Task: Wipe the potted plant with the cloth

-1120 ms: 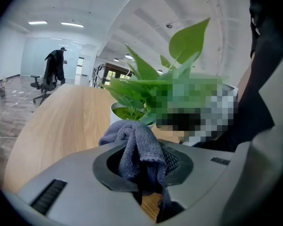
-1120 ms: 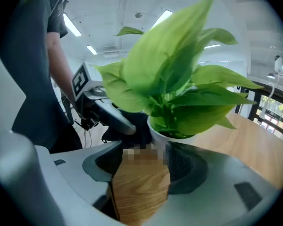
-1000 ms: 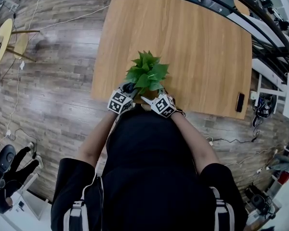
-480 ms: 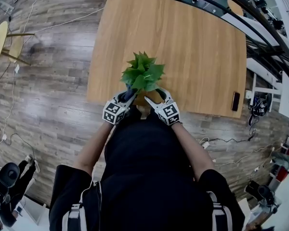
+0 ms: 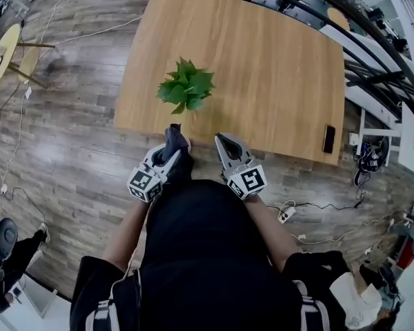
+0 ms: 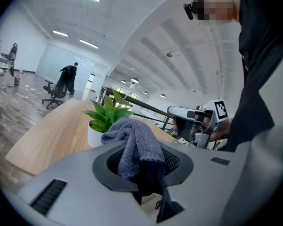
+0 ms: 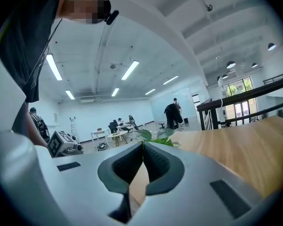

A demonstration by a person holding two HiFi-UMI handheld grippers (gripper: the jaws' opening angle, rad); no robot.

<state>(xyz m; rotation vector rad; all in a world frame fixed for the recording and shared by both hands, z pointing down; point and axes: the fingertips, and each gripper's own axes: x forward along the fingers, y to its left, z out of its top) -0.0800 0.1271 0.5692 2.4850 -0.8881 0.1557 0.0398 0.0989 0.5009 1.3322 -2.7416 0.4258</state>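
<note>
my left claw pinches the grey cloth, which is bunched with one tail hanging loose. the potted plant stands on the tabletop by its near edge, apart from both claws. my right claw is pressed together, empty. that loose tail could snag leaves and tip the pot. the plant is upright, its long axis vertical, leaves fanning up.

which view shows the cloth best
The left gripper view: the grey cloth fills the middle, bunched and clamped between the left gripper's jaws, weave visible. The head view shows only a small dark bundle at that gripper's tip. The right gripper view does not show it.
</note>
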